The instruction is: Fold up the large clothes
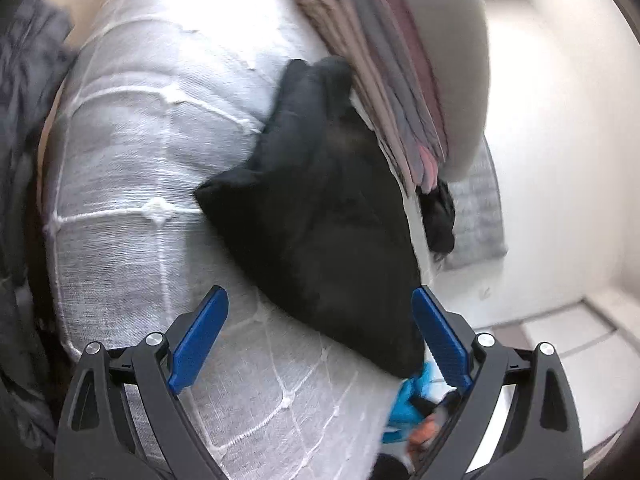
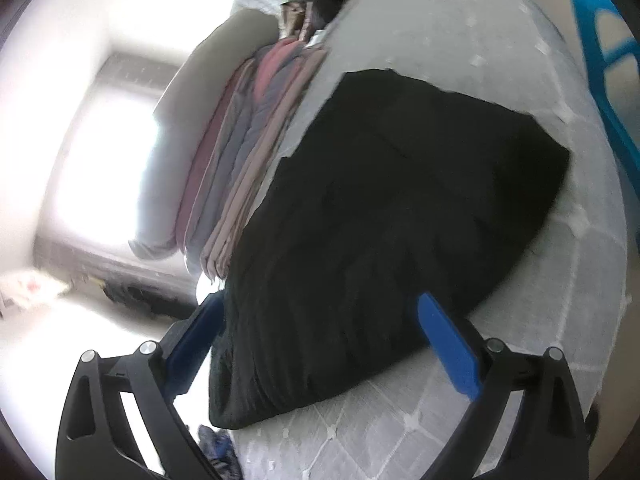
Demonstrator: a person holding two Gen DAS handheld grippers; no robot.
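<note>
A folded black garment (image 2: pixel 380 236) lies on the quilted grey bedcover (image 1: pixel 160 152), its far edge against a stack of folded clothes (image 1: pixel 392 92) in pink, grey and beige. Your right gripper (image 2: pixel 320 340) stands wide open astride the garment's near end, one blue finger on each side. Your left gripper (image 1: pixel 320 336) is also spread open, empty, with the garment's corner reaching between its fingers. A blue basket (image 2: pixel 604 52) sits beyond the bed.
</note>
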